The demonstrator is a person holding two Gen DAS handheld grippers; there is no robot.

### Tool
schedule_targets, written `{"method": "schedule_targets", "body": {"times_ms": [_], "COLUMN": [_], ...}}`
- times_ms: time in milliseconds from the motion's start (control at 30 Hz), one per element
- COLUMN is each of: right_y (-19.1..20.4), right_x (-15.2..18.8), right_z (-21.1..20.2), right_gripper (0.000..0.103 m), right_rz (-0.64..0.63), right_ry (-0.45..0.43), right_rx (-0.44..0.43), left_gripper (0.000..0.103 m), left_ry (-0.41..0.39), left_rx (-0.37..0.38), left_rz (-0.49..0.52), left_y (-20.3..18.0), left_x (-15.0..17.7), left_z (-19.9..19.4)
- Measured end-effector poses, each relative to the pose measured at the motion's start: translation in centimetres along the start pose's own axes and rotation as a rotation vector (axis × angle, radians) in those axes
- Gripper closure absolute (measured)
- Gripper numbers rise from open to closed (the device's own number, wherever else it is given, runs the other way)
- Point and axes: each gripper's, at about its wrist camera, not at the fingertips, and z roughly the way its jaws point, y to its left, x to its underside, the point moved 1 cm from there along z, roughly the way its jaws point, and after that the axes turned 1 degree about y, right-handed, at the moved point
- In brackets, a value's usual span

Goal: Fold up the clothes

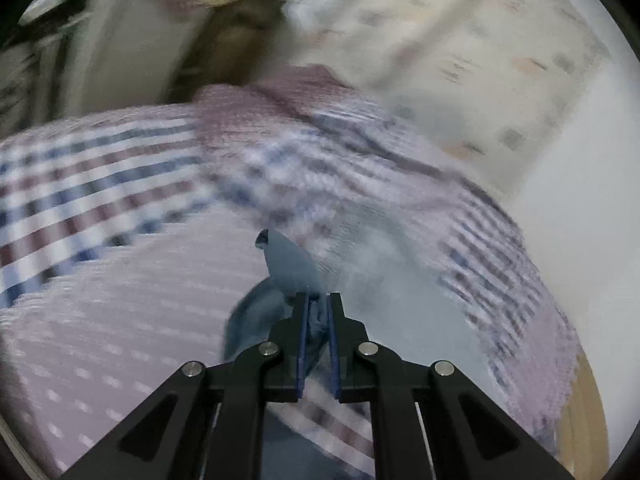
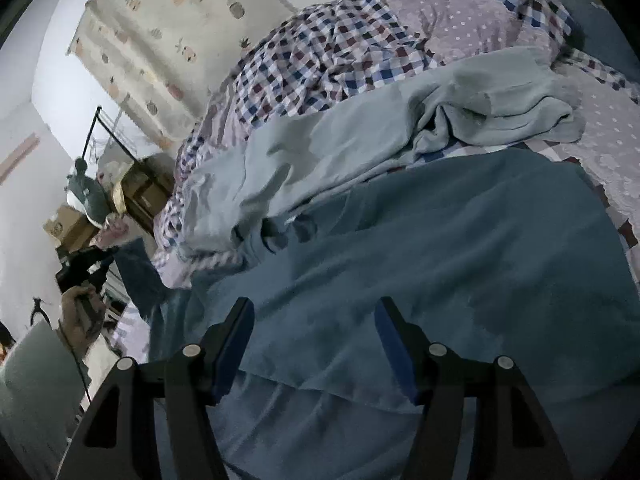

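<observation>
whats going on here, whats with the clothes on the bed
A person is folding clothes on a bed with a handheld gripper in each hand. The left gripper is shut on a bunched edge of the dark blue garment, and its view is motion-blurred. The right gripper is open, hovering over that garment spread on the checked quilt. A light grey-blue garment lies crumpled beyond it, unfolded.
</observation>
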Motion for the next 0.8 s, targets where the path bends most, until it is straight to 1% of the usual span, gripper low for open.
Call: {"method": "schedule_targets", "body": {"times_ms": [33,100,133,300,467,567,600,700,800], "right_y": [-0.2,-0.5,-0.7,-1.7,-2.7,-3.8,-4.2,-5.7,-7.5], "right_x": [-0.2,-0.5,-0.6,-1.1,-1.6,-2.3,-2.5,-2.9,-3.4], "right_z": [-0.2,-0.5,-0.7,-1.5,-2.3,-3.0,-3.2,-3.7,-4.5], "right_gripper": [0.036,0.035,0.035,0.035,0.035,0.035,0.035,0.035,0.035], "right_rz": [0.01,0.033,0.05,0.135,0.218,0.258,0.271,0.301,0.337], "right_ry": [0.004,0.01,0.012,0.02,0.025,0.007,0.004,0.009,0.004], "right_rx": [-0.001,-0.007,-0.023,-0.099,-0.171,-0.184,-0.184,-0.125,-0.098], "left_gripper": [0.095,0.095,0.095,0.095,0.095,0.095,0.095,0.095,0.095], "left_ry": [0.022,0.077,0.12,0.277,0.346,0.366,0.373,0.389,0.414], "left_rx": [0.049,0.114,0.15,0.237,0.289,0.313,0.322,0.348,0.372], "left_rz": [0.046,0.113,0.148,0.288,0.385,0.436,0.448,0.475,0.495], "left_y": [-2.4,-6.4,-8.9,-18.2,-26.0,-30.3,-31.5,-35.0,-37.9], "left_x": [1.0,3.0,4.5,10.5,14.5,16.6,17.1,19.1,21.4], "left_z": [-0.1,-0.3,-0.1,0.5,0.0,-0.6,-0.6,-0.4,0.3]}}
